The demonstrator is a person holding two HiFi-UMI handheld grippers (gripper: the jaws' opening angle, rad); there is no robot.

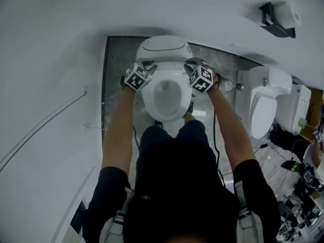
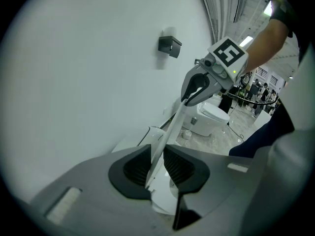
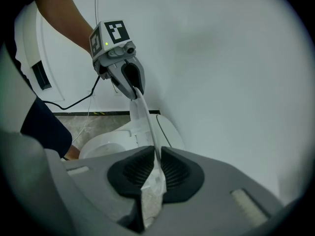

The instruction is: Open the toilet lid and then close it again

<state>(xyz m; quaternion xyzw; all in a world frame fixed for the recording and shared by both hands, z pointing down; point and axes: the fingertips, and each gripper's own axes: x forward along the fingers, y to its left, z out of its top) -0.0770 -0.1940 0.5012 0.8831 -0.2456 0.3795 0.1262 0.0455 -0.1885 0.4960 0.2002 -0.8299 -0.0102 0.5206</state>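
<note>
Toilet lid, thin glossy white plastic, ribbed black pads

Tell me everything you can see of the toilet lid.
The toilet lid is a thin white panel, smooth and plastic-looking. It is raised, with the bowl open below it. Both gripper views catch it edge-on, as a narrow strip. The left gripper is clamped on one side rim and the right gripper on the opposite rim, so the lid spans between them. How steeply it tilts cannot be told.
</note>
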